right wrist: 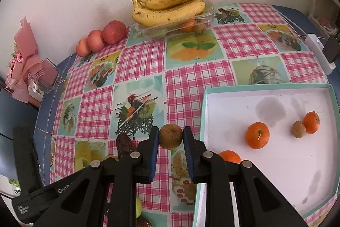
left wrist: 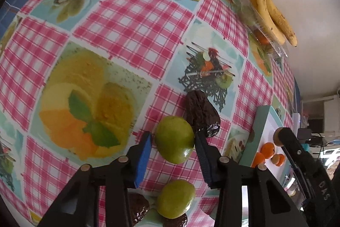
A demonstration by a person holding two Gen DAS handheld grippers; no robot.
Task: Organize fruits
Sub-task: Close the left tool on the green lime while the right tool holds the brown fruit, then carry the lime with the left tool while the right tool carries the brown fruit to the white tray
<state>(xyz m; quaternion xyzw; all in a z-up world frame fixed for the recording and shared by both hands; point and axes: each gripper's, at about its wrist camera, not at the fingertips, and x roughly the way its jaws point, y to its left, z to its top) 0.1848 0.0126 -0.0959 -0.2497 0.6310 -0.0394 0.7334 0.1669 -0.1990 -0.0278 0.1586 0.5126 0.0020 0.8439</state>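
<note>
My left gripper is open around a green fruit on the checked tablecloth; the right pad touches it, the left pad stands a little apart. A dark avocado lies just beyond it, and a second green fruit lies nearer. My right gripper is shut on a brown kiwi, held above the cloth just left of the white tray. The tray holds three oranges and a small kiwi.
Bananas rest on a clear plastic box by the back wall. Three red apples line the wall to the left. A pink bouquet stands at the table's left edge. A white device lies at the right edge.
</note>
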